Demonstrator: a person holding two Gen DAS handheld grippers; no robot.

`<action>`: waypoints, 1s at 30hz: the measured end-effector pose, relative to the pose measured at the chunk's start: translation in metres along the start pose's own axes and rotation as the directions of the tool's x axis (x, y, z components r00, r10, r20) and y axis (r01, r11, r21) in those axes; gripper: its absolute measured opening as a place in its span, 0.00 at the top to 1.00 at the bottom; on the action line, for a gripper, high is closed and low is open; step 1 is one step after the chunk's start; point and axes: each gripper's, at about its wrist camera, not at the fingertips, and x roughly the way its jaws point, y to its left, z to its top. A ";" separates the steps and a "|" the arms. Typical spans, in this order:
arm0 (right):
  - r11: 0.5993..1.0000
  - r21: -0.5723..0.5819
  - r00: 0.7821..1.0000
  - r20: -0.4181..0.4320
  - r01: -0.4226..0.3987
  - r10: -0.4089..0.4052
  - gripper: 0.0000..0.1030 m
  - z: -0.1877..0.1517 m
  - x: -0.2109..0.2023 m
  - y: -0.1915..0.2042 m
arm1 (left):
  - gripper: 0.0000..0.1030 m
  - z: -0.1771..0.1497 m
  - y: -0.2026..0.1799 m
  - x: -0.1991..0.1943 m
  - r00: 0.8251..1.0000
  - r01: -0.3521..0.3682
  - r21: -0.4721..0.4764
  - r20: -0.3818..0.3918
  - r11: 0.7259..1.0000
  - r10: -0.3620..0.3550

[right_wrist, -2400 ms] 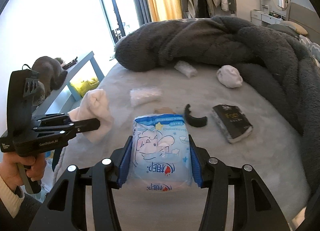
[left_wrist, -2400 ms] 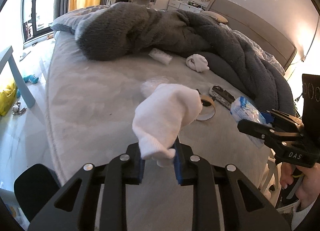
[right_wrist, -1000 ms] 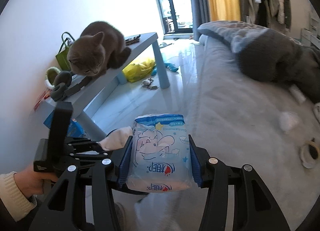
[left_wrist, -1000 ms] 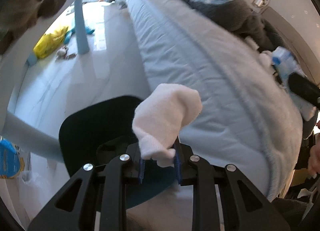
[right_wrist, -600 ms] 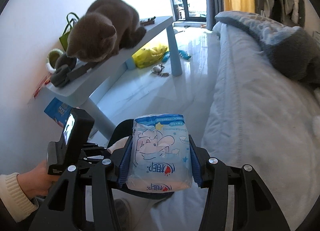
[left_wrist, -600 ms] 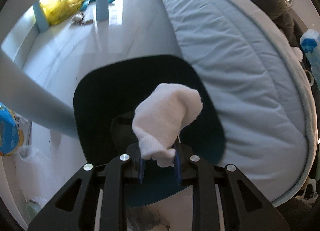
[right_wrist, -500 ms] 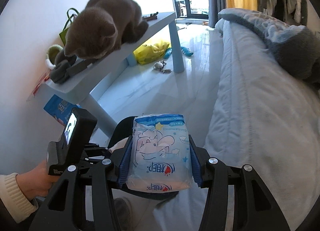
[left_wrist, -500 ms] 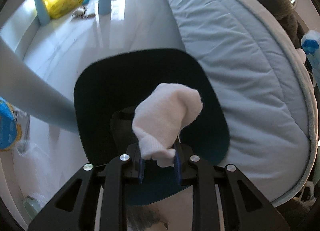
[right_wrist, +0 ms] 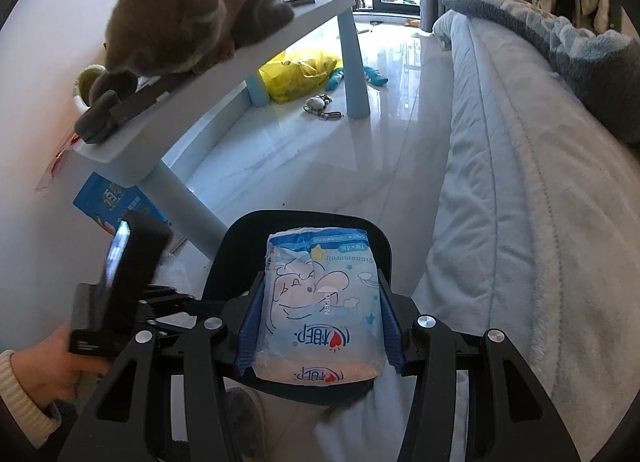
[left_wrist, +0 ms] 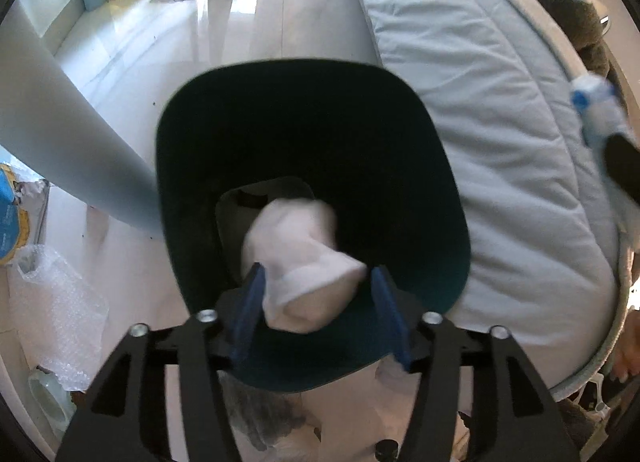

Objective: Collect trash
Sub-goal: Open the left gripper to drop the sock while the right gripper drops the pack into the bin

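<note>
Sock (left_wrist: 296, 262) loose — left gripper (left_wrist: 320, 302) steeply down, just opened.

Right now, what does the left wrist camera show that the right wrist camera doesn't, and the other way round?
Only the left wrist view shows the crumpled white tissue wad blurred between the left gripper's spread jaws, which have just been opening, above the bin's inside, plus clear bubble wrap. Only the right wrist view shows a grey cat on the pale blue table. Both show the dark bin, the quilted bed and the blue-and-white wipes pack clamped in the right gripper.
</note>
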 end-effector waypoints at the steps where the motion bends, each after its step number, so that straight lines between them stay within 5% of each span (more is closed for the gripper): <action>1: 1.000 0.002 1.000 -0.004 0.003 -0.003 0.50 0.000 0.003 0.000 | 0.34 0.000 -0.001 -0.003 1.000 0.003 0.002 0.007 1.000 -0.003; 8: 1.000 0.016 0.999 -0.040 0.018 -0.018 0.50 -0.004 0.024 -0.003 | 0.33 -0.004 0.004 -0.034 0.997 0.006 0.029 0.075 1.000 -0.008; 16: 0.998 0.056 0.993 -0.118 0.006 0.001 0.50 -0.017 0.066 -0.007 | 0.44 -0.005 0.001 -0.074 0.986 0.003 0.049 0.169 0.999 -0.011; 30: 0.999 0.004 0.971 -0.238 0.043 -0.041 0.49 -0.045 0.114 0.010 | 0.57 -0.006 -0.038 -0.148 0.930 0.094 0.112 0.344 0.989 -0.127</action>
